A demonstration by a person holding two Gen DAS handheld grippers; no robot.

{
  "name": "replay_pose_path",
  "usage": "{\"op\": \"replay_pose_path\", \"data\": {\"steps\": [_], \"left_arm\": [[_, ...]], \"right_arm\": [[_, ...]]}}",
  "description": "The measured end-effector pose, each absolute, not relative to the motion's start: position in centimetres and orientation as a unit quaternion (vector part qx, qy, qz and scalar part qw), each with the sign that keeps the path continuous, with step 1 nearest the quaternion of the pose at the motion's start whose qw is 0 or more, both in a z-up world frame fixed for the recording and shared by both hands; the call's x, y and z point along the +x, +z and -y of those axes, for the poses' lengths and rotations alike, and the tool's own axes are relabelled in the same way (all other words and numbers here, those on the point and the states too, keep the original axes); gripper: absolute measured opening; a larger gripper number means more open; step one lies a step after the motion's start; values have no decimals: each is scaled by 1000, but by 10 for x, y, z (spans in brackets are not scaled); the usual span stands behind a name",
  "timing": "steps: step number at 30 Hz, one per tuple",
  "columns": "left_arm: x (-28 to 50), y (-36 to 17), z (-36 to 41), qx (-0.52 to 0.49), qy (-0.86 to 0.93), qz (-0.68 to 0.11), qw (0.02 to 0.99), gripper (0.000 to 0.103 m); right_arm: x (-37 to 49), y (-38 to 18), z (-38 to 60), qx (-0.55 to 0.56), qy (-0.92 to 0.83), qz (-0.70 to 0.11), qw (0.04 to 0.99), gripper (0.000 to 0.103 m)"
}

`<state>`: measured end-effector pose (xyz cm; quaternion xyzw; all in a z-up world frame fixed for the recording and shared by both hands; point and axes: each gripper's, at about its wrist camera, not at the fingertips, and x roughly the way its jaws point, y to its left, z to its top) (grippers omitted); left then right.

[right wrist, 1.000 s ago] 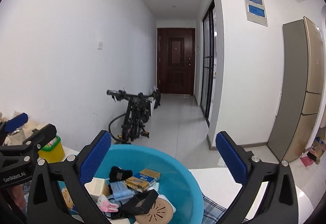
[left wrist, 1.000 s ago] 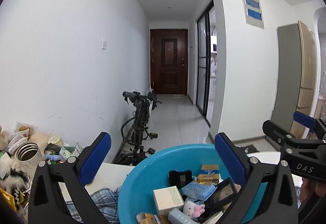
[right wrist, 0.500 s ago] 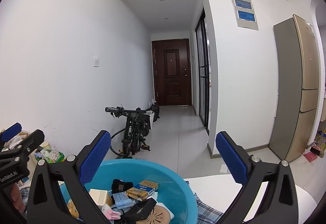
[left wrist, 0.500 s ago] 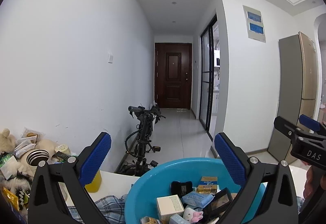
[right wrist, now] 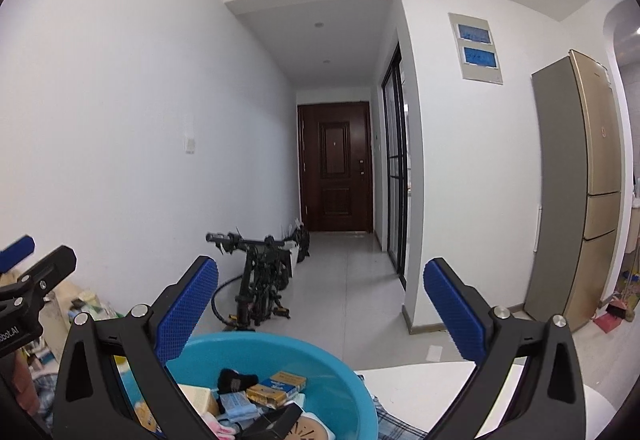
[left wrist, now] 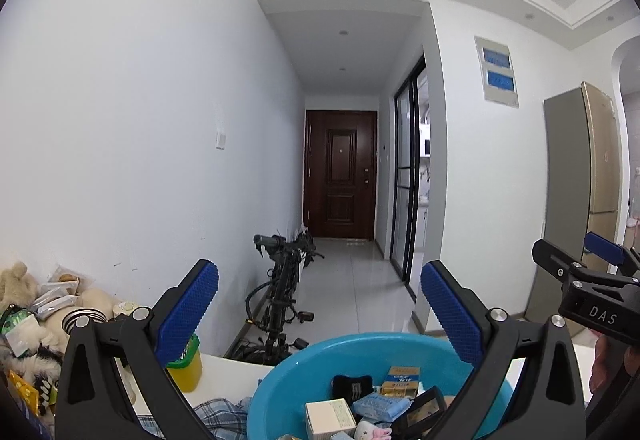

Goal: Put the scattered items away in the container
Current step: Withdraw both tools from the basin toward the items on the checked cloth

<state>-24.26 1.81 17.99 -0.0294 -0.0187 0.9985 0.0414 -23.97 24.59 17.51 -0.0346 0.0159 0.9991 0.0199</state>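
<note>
Hovering above a blue basin (left wrist: 308, 364), the left gripper (left wrist: 320, 304) and the right gripper (right wrist: 322, 304) both point down a hallway, jaws spread wide with nothing between them. The basin sits on a white surface (right wrist: 424, 388), over a plaid cloth (left wrist: 224, 416), and holds a jumble of small goods: a white box (left wrist: 330, 416), a black pouch (left wrist: 352, 386), a yellow-and-blue packet (right wrist: 276, 388), a pale blue pack (left wrist: 380, 406) and a pink toy (left wrist: 374, 430). Toward the surface's left edge, a yellow tub (left wrist: 186, 368) with a green lid stands outside the basin, beside a heap of plush toys (left wrist: 16, 280), packets and a metal cup (left wrist: 86, 318). Beyond the far edge, a black bicycle (left wrist: 282, 292) leans by the wall, a dark door (left wrist: 340, 174) closes the hallway, and a fridge (right wrist: 576, 188) stands at right.
</note>
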Motion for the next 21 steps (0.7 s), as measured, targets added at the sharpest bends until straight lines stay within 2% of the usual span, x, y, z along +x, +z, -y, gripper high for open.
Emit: {"op": "replay_pose_path", "data": {"steps": [4,11,16,21], "left_arm": [[-237,184,-15,-19,999,27,42,103],[-235,185,-25,-6,1000,-11,-3,103],[-242,183,-18,-17,999,-16,28,103],[-241,184,-13,-15,999,-13,29,103]], "right_arm": [[-234,180,-248,-24,999,-14,31,103],[-227,184,-249,-3,999,-14,47,103],[-226,183,-249,30,996,-1,85,103],[-229,184,-258,21,997,-17,77,103]]}}
